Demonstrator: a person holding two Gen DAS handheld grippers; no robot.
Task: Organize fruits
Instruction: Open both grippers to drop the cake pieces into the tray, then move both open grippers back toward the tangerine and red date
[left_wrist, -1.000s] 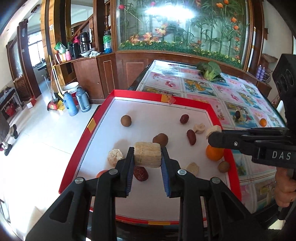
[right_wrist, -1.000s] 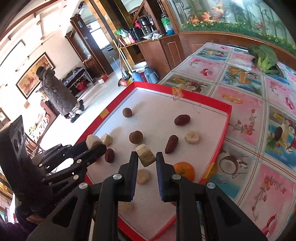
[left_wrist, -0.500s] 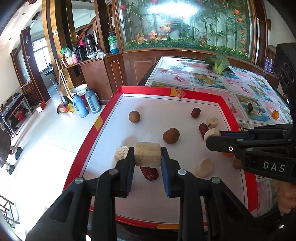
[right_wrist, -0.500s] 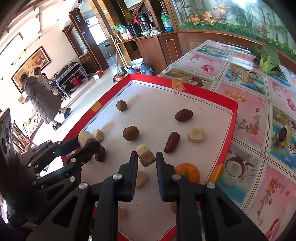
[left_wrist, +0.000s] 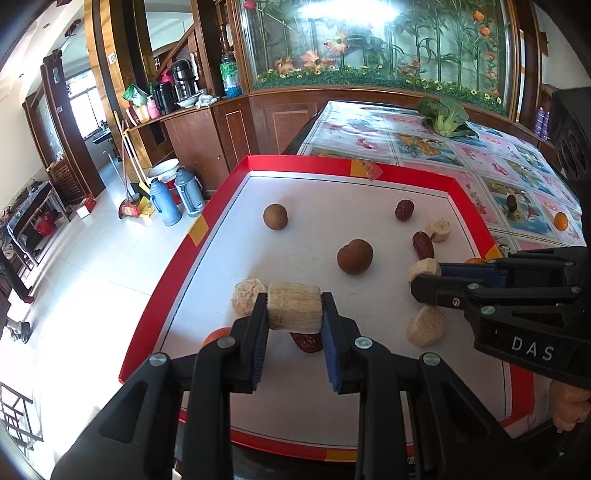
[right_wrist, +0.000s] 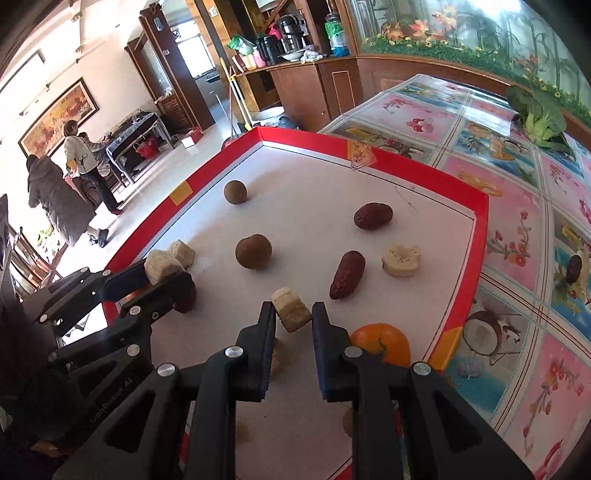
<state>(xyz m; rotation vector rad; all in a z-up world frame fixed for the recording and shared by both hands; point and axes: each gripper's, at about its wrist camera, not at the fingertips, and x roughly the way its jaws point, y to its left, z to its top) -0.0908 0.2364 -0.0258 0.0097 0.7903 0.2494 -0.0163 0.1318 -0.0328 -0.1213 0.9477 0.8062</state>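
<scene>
On the tray (left_wrist: 369, 164), two round fruits (left_wrist: 275, 216) lie toward its far left side, two dates (left_wrist: 404, 209) right of them.

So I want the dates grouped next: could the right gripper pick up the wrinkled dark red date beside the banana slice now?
Probably not yet: the right gripper is shut on a pale banana chunk, though the date lies unobstructed.

- The left wrist view looks forward and steeply down along its black two-finger left gripper (left_wrist: 294, 314), close above the near left part of the red-rimmed white tray (left_wrist: 406, 173).
- The right wrist view looks likewise along the right gripper (right_wrist: 293, 314), close over the tray's (right_wrist: 413, 158) near right part.
- Both share the tray, the round brown fruit (left_wrist: 354, 256) (right_wrist: 253, 252), each other's gripper and the flower-patterned tablecloth (left_wrist: 424, 144) (right_wrist: 480, 122).
</scene>
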